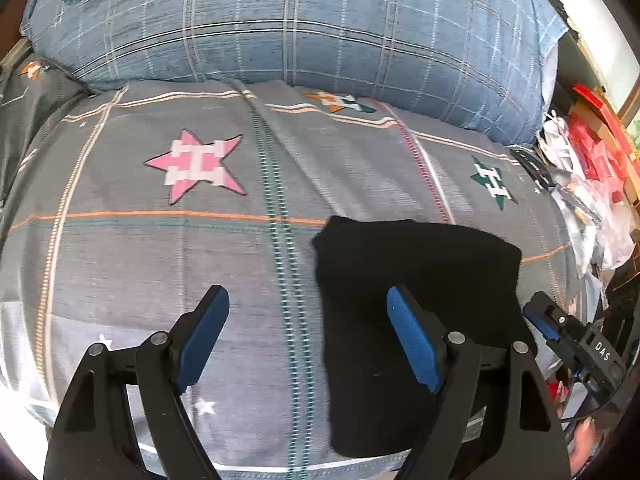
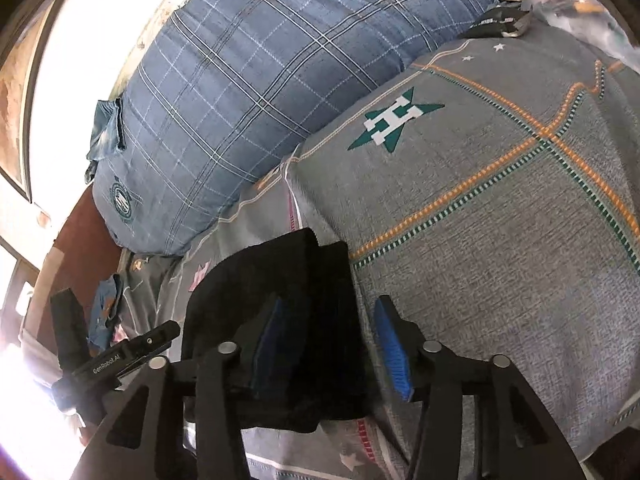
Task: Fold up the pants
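The black pants (image 1: 416, 280) lie folded into a compact rectangle on the grey patterned bed cover (image 1: 160, 256). My left gripper (image 1: 308, 340) is open and empty above the bed; its right finger hangs over the pants' left part. My right gripper (image 2: 332, 344) is open, its jaws standing over the folded pants (image 2: 280, 280) near their right edge, holding nothing. The right gripper also shows in the left wrist view (image 1: 568, 332) at the pants' right side. The left gripper shows in the right wrist view (image 2: 120, 356) at the lower left.
A large blue plaid pillow (image 1: 304, 20) lies along the far side of the bed, also in the right wrist view (image 2: 248, 92). Clutter of red items and plastic bags (image 1: 588, 176) sits beyond the bed's right edge. A bright window (image 2: 80, 80) is beyond the pillow.
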The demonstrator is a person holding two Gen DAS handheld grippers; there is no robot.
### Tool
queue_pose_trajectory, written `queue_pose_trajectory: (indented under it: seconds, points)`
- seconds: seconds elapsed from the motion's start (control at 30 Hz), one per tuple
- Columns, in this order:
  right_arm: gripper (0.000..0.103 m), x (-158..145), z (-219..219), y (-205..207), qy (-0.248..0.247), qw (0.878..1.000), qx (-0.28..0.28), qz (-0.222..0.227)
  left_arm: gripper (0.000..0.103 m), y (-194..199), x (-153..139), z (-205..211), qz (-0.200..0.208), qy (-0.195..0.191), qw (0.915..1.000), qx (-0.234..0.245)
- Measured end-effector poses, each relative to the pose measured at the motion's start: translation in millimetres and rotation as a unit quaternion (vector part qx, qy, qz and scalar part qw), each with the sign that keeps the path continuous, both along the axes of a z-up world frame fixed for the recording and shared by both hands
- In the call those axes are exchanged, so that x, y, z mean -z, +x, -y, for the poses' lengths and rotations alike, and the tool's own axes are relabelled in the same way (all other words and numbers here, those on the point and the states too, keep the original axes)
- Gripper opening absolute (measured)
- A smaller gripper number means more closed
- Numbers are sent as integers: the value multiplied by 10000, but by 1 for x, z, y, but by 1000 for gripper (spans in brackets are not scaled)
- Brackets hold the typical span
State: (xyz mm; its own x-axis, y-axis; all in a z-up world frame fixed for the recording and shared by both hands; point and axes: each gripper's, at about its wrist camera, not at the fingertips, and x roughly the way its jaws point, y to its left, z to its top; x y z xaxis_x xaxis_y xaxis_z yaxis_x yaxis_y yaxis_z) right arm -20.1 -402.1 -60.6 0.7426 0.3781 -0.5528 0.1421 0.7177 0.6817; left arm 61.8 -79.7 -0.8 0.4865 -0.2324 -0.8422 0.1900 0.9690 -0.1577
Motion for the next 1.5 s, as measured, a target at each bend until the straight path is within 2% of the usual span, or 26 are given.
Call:
queue_pose_trajectory:
  seconds: [0.1, 0.23, 0.37, 0.47, 0.53, 0.6, 0.7, 0.8, 0.93, 1.1, 1.13, 1.3, 1.4, 1.5]
  points:
    - [60, 1, 2, 0, 24, 10000, 28, -35, 82, 1, 3, -15, -130, -73, 9998, -95]
    - [65, 5, 6, 3, 107, 9999, 29, -74, 82, 9, 15, -37, -578, -542, 9962, -366]
    - [65, 14, -2, 14, 197, 9994, -216, -164, 82, 14, 29, -27, -1019, -791, 9913, -260]
    - [66, 15, -19, 19, 360, 9976, -575, -100, 83, 11, 33, -13, -1019, -743, 9916, -281]
    - [68, 9, -28, 18, 64, 9978, -667, 12, 82, 11, 33, -13, -1100, -896, 9894, -295]
    - [68, 6, -29, 17, 6, 9970, -766, 83, 82, 13, 36, -16, -1288, -1169, 9844, -278]
    - [68, 11, -20, 17, 283, 9966, -768, 43, 82, 18, 41, -29, -1592, -1563, 9743, -310]
    - [68, 9, -16, 13, 372, 9966, -731, 100, 82, 16, 45, -45, -1930, -2113, 9573, -411]
    - [68, 5, -13, 13, 396, 9965, -725, 136, 82, 13, 47, -48, -2140, -2394, 9465, -330]
    - [68, 9, -4, 14, 829, 9942, -670, 142, 82, 22, 60, -28, -2608, -2704, 9267, -116]
    - [68, 10, 0, 13, 945, 9933, -637, 167, 82, 25, 60, -23, -2636, -2718, 9255, -51]
    - [68, 14, 9, 15, 1505, 9845, -842, 306, 82, 29, 53, 10, -2513, -2396, 9370, 381]
    - [65, 14, 4, 22, 1146, 9892, -901, 139, 82, 31, 52, 22, -2400, -2182, 9448, 466]
    - [67, 8, 5, 20, 955, 9917, -837, 207, 82, 30, 51, 19, -2430, -2264, 9421, 454]
